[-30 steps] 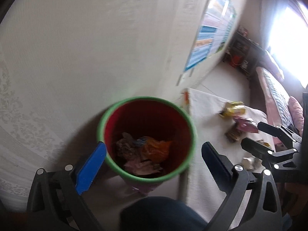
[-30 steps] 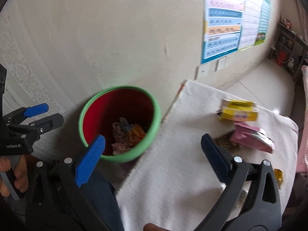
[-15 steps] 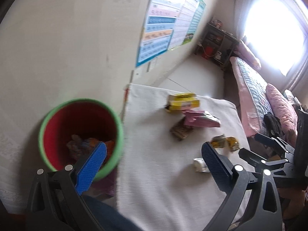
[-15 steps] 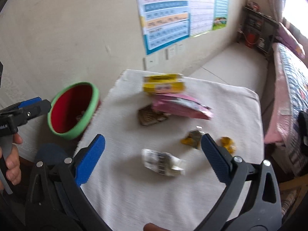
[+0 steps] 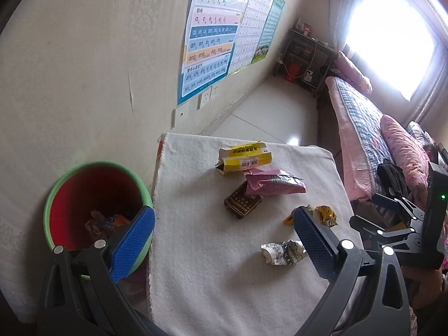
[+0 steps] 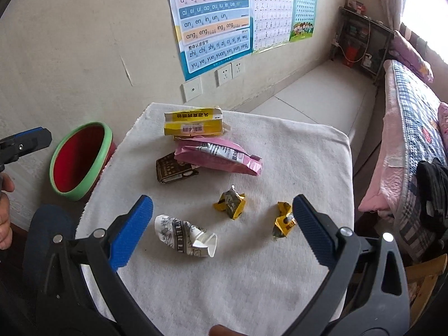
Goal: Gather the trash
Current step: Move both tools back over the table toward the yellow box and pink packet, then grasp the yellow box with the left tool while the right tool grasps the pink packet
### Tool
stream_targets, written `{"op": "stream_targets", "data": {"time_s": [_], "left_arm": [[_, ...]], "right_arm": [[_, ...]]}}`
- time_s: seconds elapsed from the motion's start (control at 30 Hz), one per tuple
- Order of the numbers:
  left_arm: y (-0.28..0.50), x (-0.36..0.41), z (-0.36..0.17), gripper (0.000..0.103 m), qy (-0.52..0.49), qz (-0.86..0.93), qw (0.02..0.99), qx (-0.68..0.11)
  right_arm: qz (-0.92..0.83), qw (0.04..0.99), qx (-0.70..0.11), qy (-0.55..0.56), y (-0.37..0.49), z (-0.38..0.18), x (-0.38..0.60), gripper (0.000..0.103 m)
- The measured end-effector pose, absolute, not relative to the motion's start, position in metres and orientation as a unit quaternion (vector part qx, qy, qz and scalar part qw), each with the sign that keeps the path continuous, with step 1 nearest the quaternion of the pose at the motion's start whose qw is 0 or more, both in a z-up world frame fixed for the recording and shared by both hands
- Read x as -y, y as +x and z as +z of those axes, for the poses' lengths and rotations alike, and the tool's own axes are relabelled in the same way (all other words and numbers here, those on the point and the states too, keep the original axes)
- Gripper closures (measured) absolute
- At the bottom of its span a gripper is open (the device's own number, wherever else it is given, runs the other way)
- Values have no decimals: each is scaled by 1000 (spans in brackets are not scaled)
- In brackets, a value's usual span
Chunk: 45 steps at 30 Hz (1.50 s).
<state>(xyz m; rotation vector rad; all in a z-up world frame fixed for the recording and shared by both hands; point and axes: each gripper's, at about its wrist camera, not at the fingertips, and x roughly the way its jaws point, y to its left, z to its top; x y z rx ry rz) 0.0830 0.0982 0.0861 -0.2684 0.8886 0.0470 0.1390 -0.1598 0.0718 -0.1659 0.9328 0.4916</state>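
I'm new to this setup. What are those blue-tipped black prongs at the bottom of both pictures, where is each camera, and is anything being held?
They are hand-held two-finger grippers, one per hand, each with a fisheye camera looking along its fingers. The left gripper and right gripper are both open and empty. On the white cloth-covered table lie a yellow box, a pink packet, a dark brown packet, two yellow wrappers and a crumpled white wrapper. The red bin with a green rim beside it already holds trash.

Wall poster (image 6: 212,22), upper centre: "a o e i u ü", "ai ei ui ao ou iu", "an en in un ün", "ang eng ing ong", "zhi chi shi ri zi ci si"
Yellow box (image 6: 193,124), frame centre: barcode label, print too small to read
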Motion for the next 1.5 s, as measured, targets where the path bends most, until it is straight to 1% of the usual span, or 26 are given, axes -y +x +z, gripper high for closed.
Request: {"op": "stream_targets", "data": {"time_s": [0.17,0.4,0.47,0.6,0.77,0.87,1.0,1.2,1.23,1.27,1.37,1.4,1.43,1.47,1.5], "left_arm": [[107,-108,72,8,-140,10,882,-450],[158,-104,44,8,-119,-11,870,-479],[176,-101,35,8,-102,-18,866,-489],[209,-86,18,8,-19,-41,864,-502],[239,-78,4,8,19,-74,850,-521],[257,-70,-16,8,64,-90,832,-543],[279,-68,-37,8,88,-109,810,-569],[308,-63,-44,8,98,-143,802,-572],[313,-60,-45,8,104,-151,799,-573],[318,-58,-48,8,107,-156,795,-576],[330,-52,-59,9,127,-169,777,-593],[333,-50,-63,12,129,-178,769,-600],[336,-50,-65,18,125,-187,764,-605],[337,-50,-67,20,121,-190,760,-610],[338,-51,-70,26,115,-192,756,-615]], "right_arm": [[248,848,-459,-96,154,60,144,5],[256,834,-470,-133,178,32,127,5],[254,831,-475,-140,186,23,125,5],[257,819,-485,-167,206,3,119,5],[265,802,-490,-216,228,-20,107,5],[272,799,-478,-244,238,-24,99,5],[291,776,-466,-310,245,-35,84,5],[325,758,-469,-315,254,-48,72,5],[326,757,-470,-316,254,-51,72,7],[328,755,-473,-313,255,-53,71,14],[335,750,-487,-298,255,-58,73,30],[337,749,-490,-292,254,-58,74,31],[339,750,-490,-287,252,-57,75,35],[340,752,-490,-282,251,-56,77,39],[341,752,-492,-275,250,-55,79,42]]}}
